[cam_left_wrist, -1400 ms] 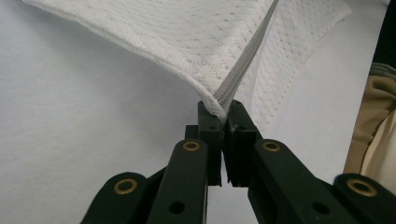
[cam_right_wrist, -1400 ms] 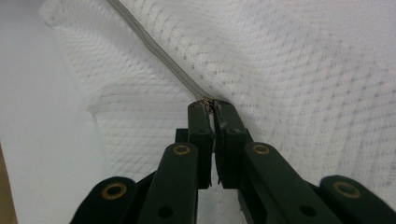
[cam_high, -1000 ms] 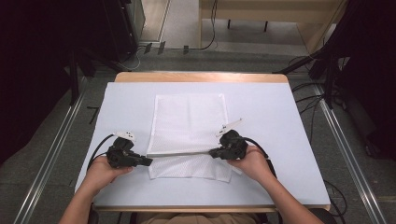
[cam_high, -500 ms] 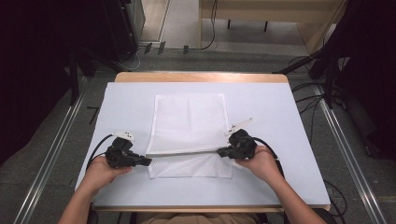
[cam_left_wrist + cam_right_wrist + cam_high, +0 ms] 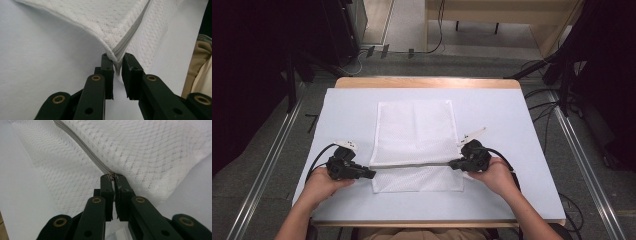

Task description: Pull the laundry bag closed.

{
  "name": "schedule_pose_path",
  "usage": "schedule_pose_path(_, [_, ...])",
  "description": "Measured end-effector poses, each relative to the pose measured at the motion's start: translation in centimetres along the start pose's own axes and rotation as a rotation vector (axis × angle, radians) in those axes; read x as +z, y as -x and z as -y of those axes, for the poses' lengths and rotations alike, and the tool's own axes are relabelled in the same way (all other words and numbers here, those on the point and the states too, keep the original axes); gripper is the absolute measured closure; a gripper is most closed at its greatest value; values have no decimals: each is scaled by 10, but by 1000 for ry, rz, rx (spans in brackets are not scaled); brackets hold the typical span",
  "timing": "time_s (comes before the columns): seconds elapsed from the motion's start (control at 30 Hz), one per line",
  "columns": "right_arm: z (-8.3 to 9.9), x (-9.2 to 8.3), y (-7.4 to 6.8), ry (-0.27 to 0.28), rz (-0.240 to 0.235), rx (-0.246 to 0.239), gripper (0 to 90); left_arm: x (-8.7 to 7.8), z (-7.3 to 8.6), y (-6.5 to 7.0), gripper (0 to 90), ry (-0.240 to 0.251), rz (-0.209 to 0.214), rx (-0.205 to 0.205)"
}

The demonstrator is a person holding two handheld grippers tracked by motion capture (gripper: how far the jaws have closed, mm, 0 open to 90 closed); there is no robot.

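Left gripper (image 5: 368, 173) pinches the mesh bag (image 5: 416, 131) at its zipper (image 5: 412, 165) end, right gripper (image 5: 453, 163) has its jaws clamped on the zipper pull (image 5: 111, 174), both low over the bench (image 5: 502, 115).

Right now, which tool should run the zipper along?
Probably the right tool: it pinches a coppery zipper pull. The left tool clamps the mesh bag corner, anchoring it.
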State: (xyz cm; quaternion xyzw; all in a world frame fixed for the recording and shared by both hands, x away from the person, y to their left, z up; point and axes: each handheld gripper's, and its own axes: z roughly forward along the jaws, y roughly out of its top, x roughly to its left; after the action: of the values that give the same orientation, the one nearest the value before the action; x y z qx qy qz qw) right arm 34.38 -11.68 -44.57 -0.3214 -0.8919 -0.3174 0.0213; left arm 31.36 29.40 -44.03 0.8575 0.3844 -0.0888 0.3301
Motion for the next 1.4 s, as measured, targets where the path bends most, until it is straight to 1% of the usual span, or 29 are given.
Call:
schedule_pose_path(0.17, [0,3,-1,-7,-3,-2,868,-1,0,0,738,14,-8,9])
schedule_pose_path(0.23, [0,2,-1,1,-2,-13,854,-1,0,0,677,18,-1,5])
schedule_pose_path(0.27, [-1,2,-1,9,0,-10,834,0,0,0,648,22,-5,4])
schedule_pose_path(0.3, [-1,1,-2,18,-1,-14,821,0,0,1,627,21,-15,13])
schedule_pose_path(0.37, [-2,0,-3,32,6,-27,801,0,0,0,578,23,-24,12])
schedule_pose_path(0.4, [-2,0,-2,36,7,-35,781,0,0,0,561,27,-25,8])
schedule_pose_path(0.47, [-1,0,-2,46,14,-32,715,-1,0,-1,520,38,-35,8])
schedule_pose_path(0.5, [-1,1,-1,58,18,-38,687,-2,-1,-2,500,48,-31,2])
schedule_pose_path(0.53, [0,1,0,62,20,-35,660,-2,-1,-2,471,58,-38,-8])
schedule_pose_path(0.6, [0,2,2,76,25,-32,601,-3,-1,-4,442,67,-37,-14])
schedule_pose_path(0.7, [1,1,5,108,33,-19,499,-6,0,-6,421,80,-59,-18])
schedule_pose_path(0.77, [2,0,7,122,40,-6,454,-7,0,-6,398,103,-67,-20])
schedule_pose_path(0.83, [2,0,9,135,50,0,428,-9,0,-7,377,132,-86,-12])
schedule_pose_path(0.9, [3,-2,11,146,56,2,416,-11,1,-7,367,158,-97,-11])
schedule_pose_path(0.93, [3,-2,12,152,63,1,410,-13,2,-8,366,164,-106,-6])
schedule_pose_path(0.97, [3,-3,12,162,72,12,402,-14,2,-8,365,166,-115,-6])
schedule_pose_path(1.03, [4,-4,14,177,93,-3,393,-16,4,-10,361,177,-132,-9])
schedule_pose_path(1.07, [5,-5,16,183,93,-3,391,-17,4,-11,358,183,-142,-15])
schedule_pose_path(1.1, [6,-6,17,180,92,10,385,-18,5,-12,351,185,-148,-16])
schedule_pose_path(1.17, [7,-7,19,188,100,15,380,-20,5,-13,345,194,-160,-24])
schedule_pose_path(1.2, [8,-8,21,190,107,18,376,-21,6,-14,338,197,-158,-24])
schedule_pose_path(1.4, [11,-12,29,209,122,44,363,-25,8,-18,328,222,-189,-32])
